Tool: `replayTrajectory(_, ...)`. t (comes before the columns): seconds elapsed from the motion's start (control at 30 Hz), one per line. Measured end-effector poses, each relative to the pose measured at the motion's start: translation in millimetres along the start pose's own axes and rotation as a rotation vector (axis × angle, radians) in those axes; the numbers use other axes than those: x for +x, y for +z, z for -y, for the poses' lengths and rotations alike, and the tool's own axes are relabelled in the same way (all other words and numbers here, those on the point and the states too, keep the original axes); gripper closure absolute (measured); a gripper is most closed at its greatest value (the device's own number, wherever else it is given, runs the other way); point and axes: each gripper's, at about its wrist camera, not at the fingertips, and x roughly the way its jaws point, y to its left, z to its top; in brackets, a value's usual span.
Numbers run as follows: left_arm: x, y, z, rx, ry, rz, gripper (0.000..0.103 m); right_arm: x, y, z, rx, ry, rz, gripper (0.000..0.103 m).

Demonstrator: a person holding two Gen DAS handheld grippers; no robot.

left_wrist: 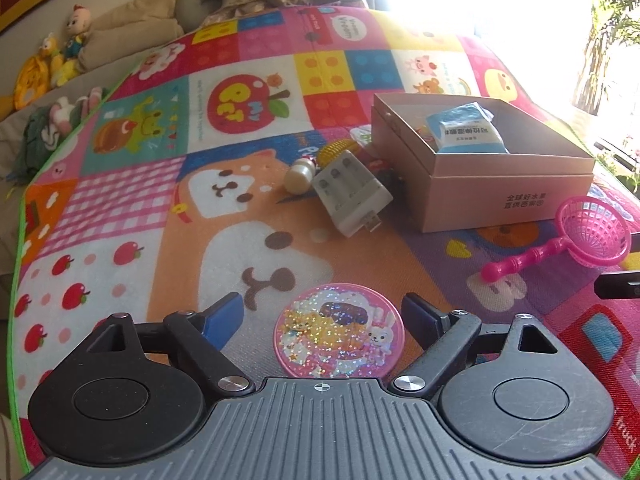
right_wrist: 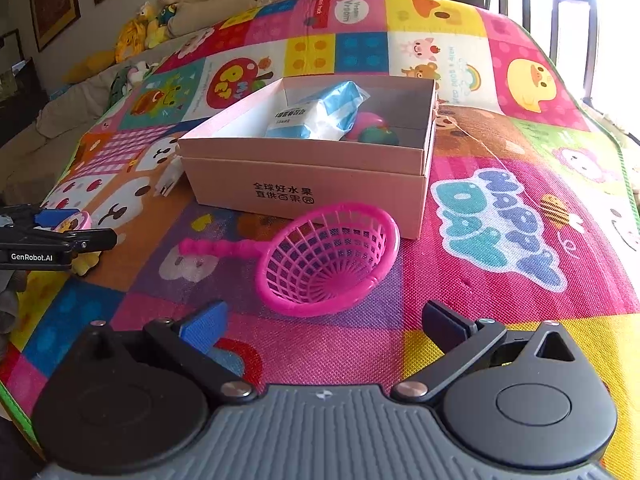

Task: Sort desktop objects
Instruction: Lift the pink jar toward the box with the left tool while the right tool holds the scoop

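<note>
An open pink cardboard box (left_wrist: 504, 196) (right_wrist: 304, 184) sits on the play mat and holds a blue-white wipes pack (left_wrist: 466, 130) (right_wrist: 320, 114) and a pink-green toy (right_wrist: 372, 130). My left gripper (left_wrist: 322, 318) is open, its jaws either side of a round pink glitter disc (left_wrist: 338, 330) lying flat on the mat. My right gripper (right_wrist: 324, 328) is open and empty, just short of a pink toy strainer (right_wrist: 328, 256) (left_wrist: 588, 236). A white battery charger (left_wrist: 352, 192), a cream bottle (left_wrist: 298, 174) and a yellow item (left_wrist: 336, 150) lie left of the box.
The colourful play mat (left_wrist: 120, 200) (right_wrist: 500, 220) covers the surface, its green edge near the left. Plush toys (left_wrist: 60, 56) (right_wrist: 148, 28) and cushions lie beyond it. The left gripper's body (right_wrist: 44, 240) shows at the left of the right wrist view.
</note>
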Motion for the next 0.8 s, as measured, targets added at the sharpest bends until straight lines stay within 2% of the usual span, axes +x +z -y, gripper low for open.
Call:
replayTrajectory(0.13,-5,-8,1,-0.010,-0.012,-0.015,0.009,-2,4,-8,-0.039,-0.050,0.024,0.000)
replayTrajectory(0.33,-12,-15,-9,-0.061,-0.008,-0.020,0.007,9,13,-12,-0.204,-0.273,0.020,0.000)
replayTrajectory(0.47,-13,-16,-10,-0.081,-0.026,-0.015,0.007,-5,15,11,-0.174,-0.376,0.047,0.000)
replayTrajectory(0.63,-12,-18,-4,-0.071,-0.048,-0.017,0.007,-25,16,26,-0.039,-0.186,0.053,0.000)
replayTrajectory(0.7,-13,-19,-4,-0.069,-0.049,-0.017,0.007,-24,14,17,-0.077,-0.181,0.060,0.000)
replayTrajectory(0.8,-14,-20,-4,-0.074,-0.049,-0.015,0.007,-17,15,7,-0.149,-0.231,0.070,0.000)
